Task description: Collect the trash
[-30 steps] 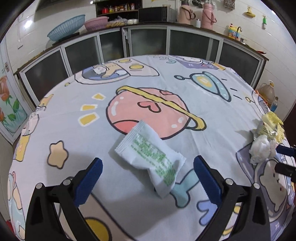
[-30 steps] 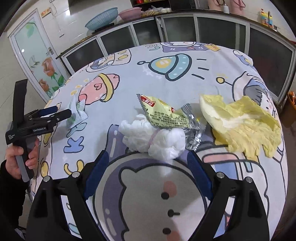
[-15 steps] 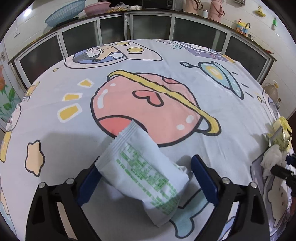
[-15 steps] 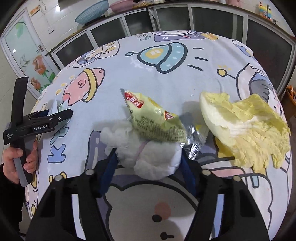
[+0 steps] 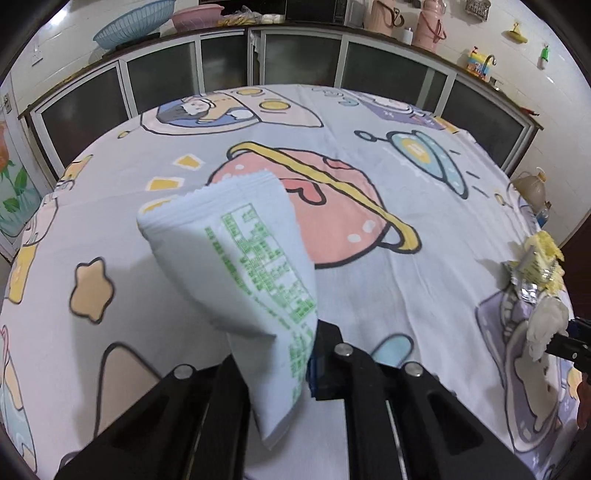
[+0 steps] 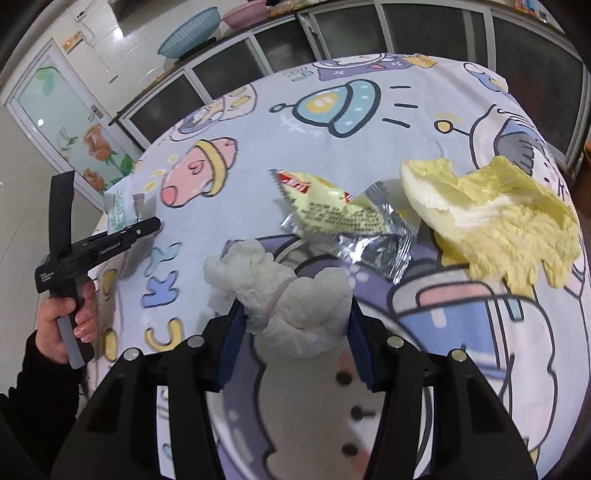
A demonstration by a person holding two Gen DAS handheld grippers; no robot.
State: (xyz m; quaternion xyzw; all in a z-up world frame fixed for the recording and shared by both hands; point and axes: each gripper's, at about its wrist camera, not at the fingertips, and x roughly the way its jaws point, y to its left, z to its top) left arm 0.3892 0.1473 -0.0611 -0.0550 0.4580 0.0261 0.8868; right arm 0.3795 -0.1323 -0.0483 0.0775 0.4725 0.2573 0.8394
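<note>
Clamped flat on one end of a pale-blue plastic wrapper (image 5: pixel 236 266) with green print and a serrated edge: the left gripper (image 5: pixel 306 365), black arms, blue pads pinched tight with only the thin film between them. Wrapper lifted off the cloth, upper end slanting up and away from the jaws, slightly puffed and creased. A second ago lay flat on the cloth between wide-spread fingers; now raised and pinched.

Closing on a crumpled white tissue wad (image 6: pixel 284 291), soft and lumpy, with a faint pinkish band across it: the right gripper (image 6: pixel 291 343), blue pads pressed into both flanks of the wad. A second ago stood wide with the wad ahead of the fingertips; now around it.

Just beyond the wad, touching it: a yellow snack packet (image 6: pixel 332 214), torn, silvery foil lining showing, crinkled. Beside that, to the right: a limp yellow-white cabbage leaf (image 6: pixel 495 218), ruffled edges, thick pale rib. Beneath everything: a round table under a grey-blue cartoon-print cloth (image 5: pixel 424 229), planets and astronauts. Behind: dark glass-fronted cabinets (image 5: pixel 303 62), a blue basket (image 5: pixel 129 22) and a pink basin (image 5: pixel 197 16) on top. At the far left of the right wrist view: a hand (image 6: pixel 64 321) in a dark sleeve on the left gripper's handle.
</note>
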